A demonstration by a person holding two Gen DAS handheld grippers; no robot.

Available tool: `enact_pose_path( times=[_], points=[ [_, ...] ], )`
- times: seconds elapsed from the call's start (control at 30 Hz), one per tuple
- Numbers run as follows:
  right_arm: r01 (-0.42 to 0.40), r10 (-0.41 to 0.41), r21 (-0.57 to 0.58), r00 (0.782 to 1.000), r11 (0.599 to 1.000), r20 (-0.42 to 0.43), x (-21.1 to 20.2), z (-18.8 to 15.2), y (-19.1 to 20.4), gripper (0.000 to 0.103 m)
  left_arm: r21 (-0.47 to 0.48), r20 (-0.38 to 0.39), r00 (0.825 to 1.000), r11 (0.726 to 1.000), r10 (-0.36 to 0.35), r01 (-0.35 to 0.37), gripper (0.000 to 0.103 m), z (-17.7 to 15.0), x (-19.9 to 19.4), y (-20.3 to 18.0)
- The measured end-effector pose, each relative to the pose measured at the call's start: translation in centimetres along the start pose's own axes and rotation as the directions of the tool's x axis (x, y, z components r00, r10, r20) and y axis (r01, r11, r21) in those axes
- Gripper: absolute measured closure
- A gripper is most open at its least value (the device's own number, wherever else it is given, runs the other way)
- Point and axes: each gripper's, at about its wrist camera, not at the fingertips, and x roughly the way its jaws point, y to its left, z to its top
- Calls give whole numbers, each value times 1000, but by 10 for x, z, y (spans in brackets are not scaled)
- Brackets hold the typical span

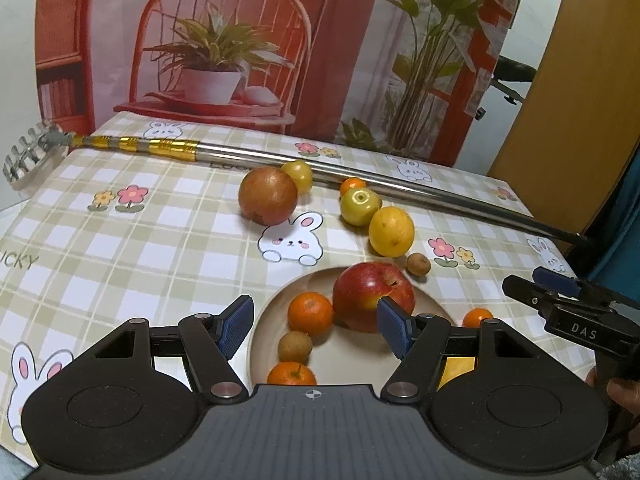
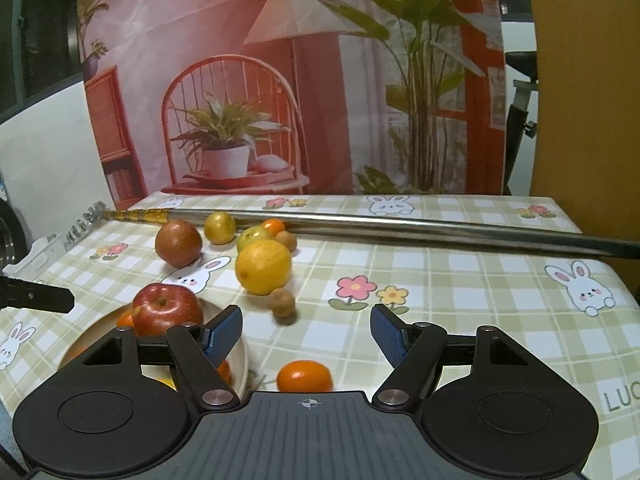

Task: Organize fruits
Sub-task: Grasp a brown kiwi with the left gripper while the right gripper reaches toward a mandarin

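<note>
Both the left gripper (image 1: 316,322) and the right gripper (image 2: 306,330) gape, empty. The mandarin (image 2: 305,376) near the bench's front edge looks light, soft-skinned; pinch gently across its middle.

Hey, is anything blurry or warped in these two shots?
Left wrist view: fisheye bends the metal pole; the red apple is slightly soft. Right wrist view: the small brown fruit is smeared; the pole curves less.
</note>
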Motion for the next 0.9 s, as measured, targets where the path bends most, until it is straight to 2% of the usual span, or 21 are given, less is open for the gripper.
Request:
enact_pose_path(
  times=[0.13,0.23,0.3,0.4,0.5,0.57,0.6,0.73,0.9],
  points=[
    [18,-18,-7,1000,1000,22,-1,4,-8,35,32,14,1000,999,-14,13,34,12,1,-9],
    [40,-39,-21,999,999,33,0,7,-14,35,16,16,999,999,-49,49,37,20,5,-14],
    [52,-51,-31,998,998,43,1,9,-18,35,5,-9,998,998,-69,69,46,25,14,-20],
    [62,-59,-46,997,997,51,3,9,-23,35,-8,-72,992,995,-100,100,50,32,30,-33],
    [65,-62,-51,997,997,52,6,8,-28,36,-34,-112,981,987,-160,157,59,39,48,-46],
    [66,-63,-47,997,997,49,8,7,-32,36,-18,-133,975,984,-180,179,60,43,62,-58],
    [68,-66,-43,997,997,48,9,7,-35,36,-2,-150,972,983,-183,184,65,45,71,-64],
    [76,-76,-12,996,997,42,14,2,-47,38,5,-218,959,982,-183,188,66,52,105,-83],
    [77,-77,8,996,997,35,18,-5,-54,39,-92,-323,926,980,-196,176,68,55,145,-88]
  ],
)
